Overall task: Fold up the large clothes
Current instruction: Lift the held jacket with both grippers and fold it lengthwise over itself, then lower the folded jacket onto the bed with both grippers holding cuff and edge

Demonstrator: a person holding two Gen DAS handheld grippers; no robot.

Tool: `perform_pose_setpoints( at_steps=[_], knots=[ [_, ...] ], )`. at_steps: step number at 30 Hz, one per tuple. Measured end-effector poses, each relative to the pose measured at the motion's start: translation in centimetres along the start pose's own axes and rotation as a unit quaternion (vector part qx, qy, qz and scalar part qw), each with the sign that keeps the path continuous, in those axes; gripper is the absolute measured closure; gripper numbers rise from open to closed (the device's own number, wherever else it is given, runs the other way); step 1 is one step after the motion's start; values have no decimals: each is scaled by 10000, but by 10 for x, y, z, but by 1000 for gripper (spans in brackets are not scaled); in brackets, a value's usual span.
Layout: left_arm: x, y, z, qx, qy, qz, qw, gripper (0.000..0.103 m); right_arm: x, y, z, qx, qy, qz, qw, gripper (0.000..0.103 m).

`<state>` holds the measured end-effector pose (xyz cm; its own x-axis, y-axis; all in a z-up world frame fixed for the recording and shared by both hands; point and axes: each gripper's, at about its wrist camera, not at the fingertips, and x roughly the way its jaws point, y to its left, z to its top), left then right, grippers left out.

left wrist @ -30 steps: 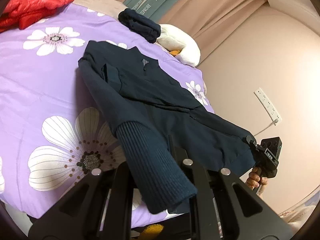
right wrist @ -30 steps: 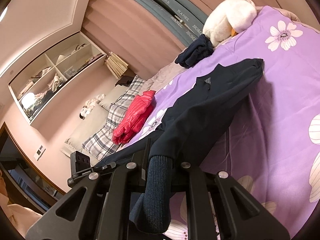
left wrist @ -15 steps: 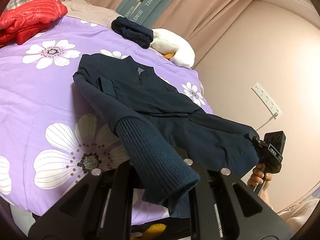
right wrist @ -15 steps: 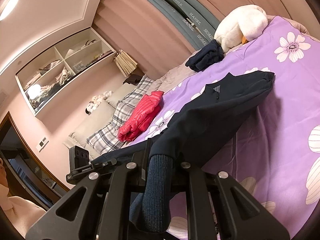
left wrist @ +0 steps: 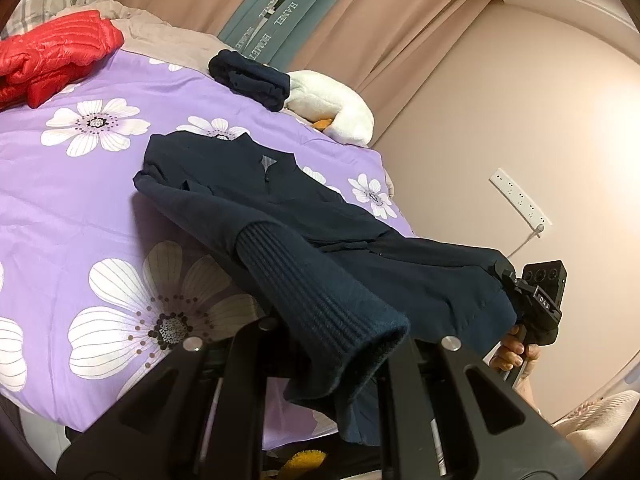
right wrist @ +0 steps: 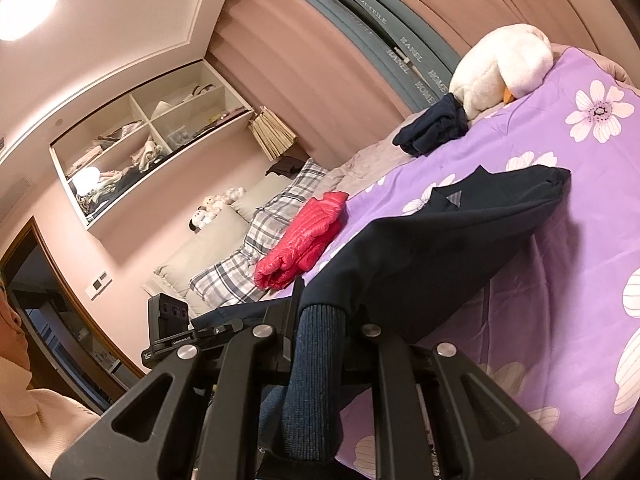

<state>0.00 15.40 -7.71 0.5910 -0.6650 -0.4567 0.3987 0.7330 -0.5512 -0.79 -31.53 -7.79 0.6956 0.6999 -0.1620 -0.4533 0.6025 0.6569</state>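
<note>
sweater [left wrist: 288,208] hem end, a ribbed cuff draped over each clamped-shut gripper, left [left wrist: 320,344] and right [right wrist: 320,344], has come up off the purple floral duvet [left wrist: 60,200] a bit since a second ago, collar end flat on it, so the bottom-up fold looks underway.

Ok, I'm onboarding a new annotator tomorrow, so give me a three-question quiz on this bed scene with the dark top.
1. True or false: the left gripper is shut on the navy top.
2. Which part of the top hangs between the right gripper fingers? A) collar B) ribbed cuff C) a pocket flap
3. What lies next to the white plush toy at the far end of the purple floral bedspread?

Key: 1 true; 2 B, the ribbed cuff; 3 a folded dark garment.
</note>
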Motion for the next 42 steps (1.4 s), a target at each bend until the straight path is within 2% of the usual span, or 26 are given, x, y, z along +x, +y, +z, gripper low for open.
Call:
perform_pose_setpoints(
  at_steps=[7, 15, 22, 28, 42],
  knots=[
    [-15, -14, 3, 132, -148, -126, 9997, 92, -10, 6, 5, 22, -179, 305, 9994, 90],
    [-21, -23, 11, 241, -294, -218, 9990, 92, -17, 14, 13, -90, -283, 464, 9985, 90],
    [-2, -9, 31, 121, -307, 83, 9994, 92, -6, -10, 26, 281, -395, 21, 9988, 90],
    [20, 4, 57, 135, -423, 572, 9974, 92, 8, -32, 48, 507, -613, -332, 9963, 90],
    [57, 31, 100, -15, -439, 836, 9955, 92, 37, -71, 82, 579, -782, -917, 9910, 90]
  ],
)
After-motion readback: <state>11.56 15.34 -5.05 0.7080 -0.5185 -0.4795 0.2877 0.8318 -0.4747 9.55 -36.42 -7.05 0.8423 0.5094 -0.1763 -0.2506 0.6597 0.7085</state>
